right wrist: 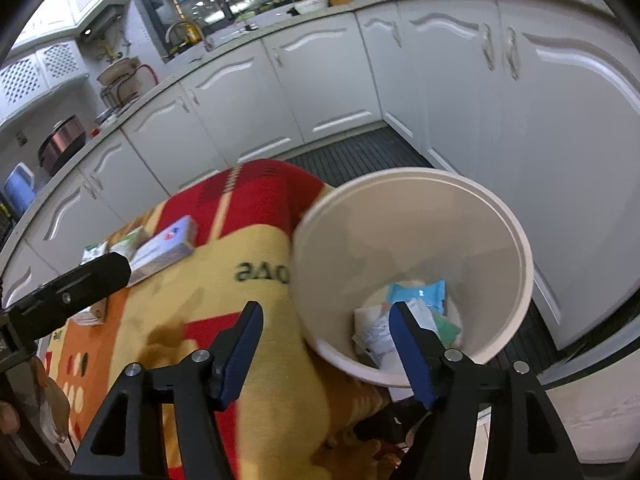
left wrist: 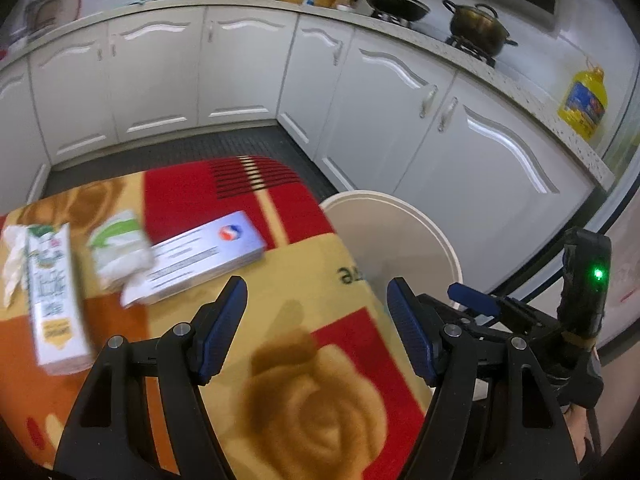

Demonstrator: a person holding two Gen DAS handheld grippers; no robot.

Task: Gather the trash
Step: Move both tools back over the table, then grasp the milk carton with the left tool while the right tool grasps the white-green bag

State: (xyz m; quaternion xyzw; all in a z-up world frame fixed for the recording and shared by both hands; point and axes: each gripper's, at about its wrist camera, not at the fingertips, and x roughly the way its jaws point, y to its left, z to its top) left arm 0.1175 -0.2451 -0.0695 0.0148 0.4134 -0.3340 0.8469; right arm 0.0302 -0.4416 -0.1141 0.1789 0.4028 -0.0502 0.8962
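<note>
On the table's flowered red and yellow cloth (left wrist: 320, 392) lie a tall white carton (left wrist: 54, 300), a green and white tissue pack (left wrist: 118, 248), a flat silver-blue box (left wrist: 204, 256) and a crumpled tissue (left wrist: 12, 264). My left gripper (left wrist: 316, 286) hovers open over the cloth to the right of them, with nothing between its fingers. Past the table's right edge stands a white bin (left wrist: 440, 236). In the right wrist view the bin (right wrist: 400, 220) holds blue and white wrappers (right wrist: 420, 300). My right gripper (right wrist: 326, 310) is open and empty above the bin's near rim.
White kitchen cabinets (left wrist: 160, 72) wrap around the back and right, above a dark ribbed floor mat (left wrist: 180, 152). A wok (left wrist: 396, 4), a pot (left wrist: 478, 26) and a yellow oil bottle (left wrist: 584, 104) stand on the counter. The left gripper's black body (right wrist: 68, 296) juts in at the left.
</note>
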